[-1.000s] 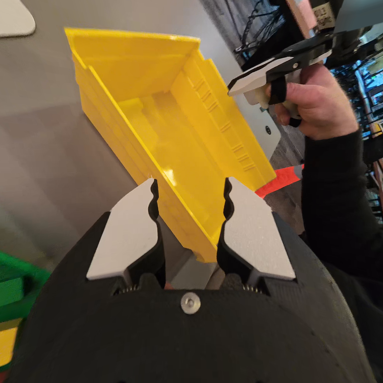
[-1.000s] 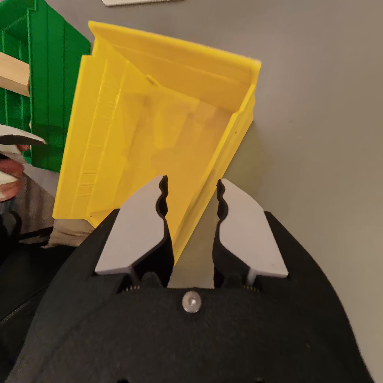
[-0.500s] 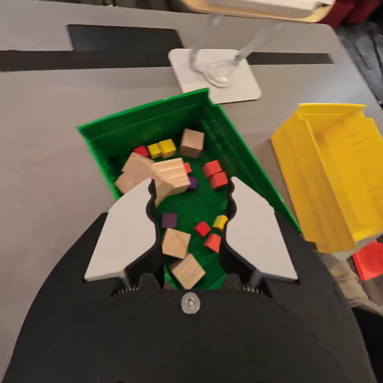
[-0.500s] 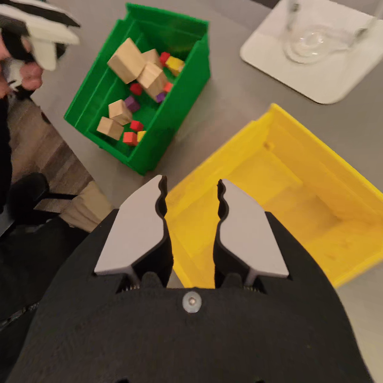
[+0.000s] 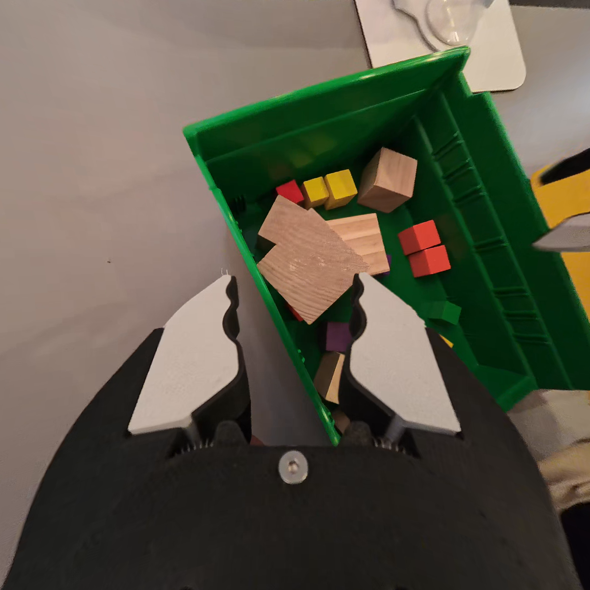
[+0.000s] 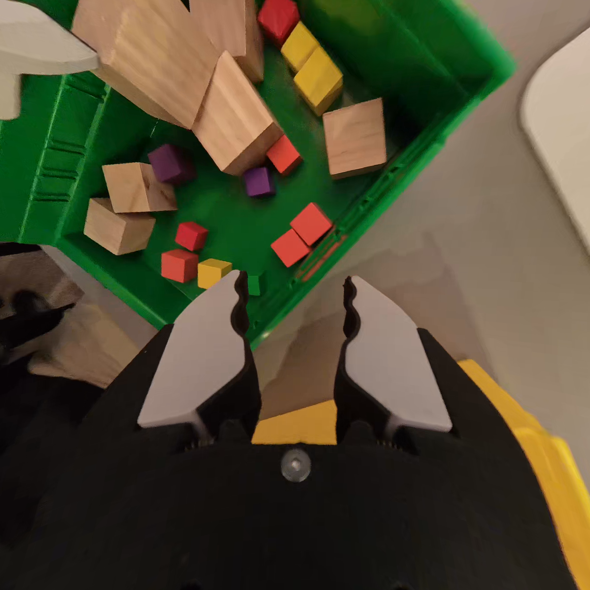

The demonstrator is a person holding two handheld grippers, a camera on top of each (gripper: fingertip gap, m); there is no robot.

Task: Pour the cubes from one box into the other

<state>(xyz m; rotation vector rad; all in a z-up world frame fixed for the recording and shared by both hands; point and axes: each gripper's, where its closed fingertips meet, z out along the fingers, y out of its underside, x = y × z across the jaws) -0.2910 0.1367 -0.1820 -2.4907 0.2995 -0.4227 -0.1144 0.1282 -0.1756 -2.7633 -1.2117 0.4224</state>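
Note:
A green box (image 5: 319, 105) on the grey table holds several cubes: large wooden ones (image 5: 388, 178), small red (image 5: 418, 238), yellow and purple ones. My left gripper (image 5: 293, 281) is open and straddles the box's left wall, one finger outside and one inside above the cubes. My right gripper (image 6: 293, 281) is open over the opposite wall of the green box (image 6: 415, 48), near its corner. The wooden cubes (image 6: 354, 137) also show there. The empty yellow box (image 6: 542, 463) lies under my right gripper and shows at the right edge of the left wrist view (image 5: 562, 198).
A white pad (image 5: 479, 48) with a clear glass piece lies beyond the green box, and shows at the right in the right wrist view (image 6: 568, 143). The table edge runs by the green box's near end, with beige cloth (image 6: 79, 344) below it.
Both grippers swung away from the yellow box to the green box and came down close. They now straddle its two side walls. Both stayed open.

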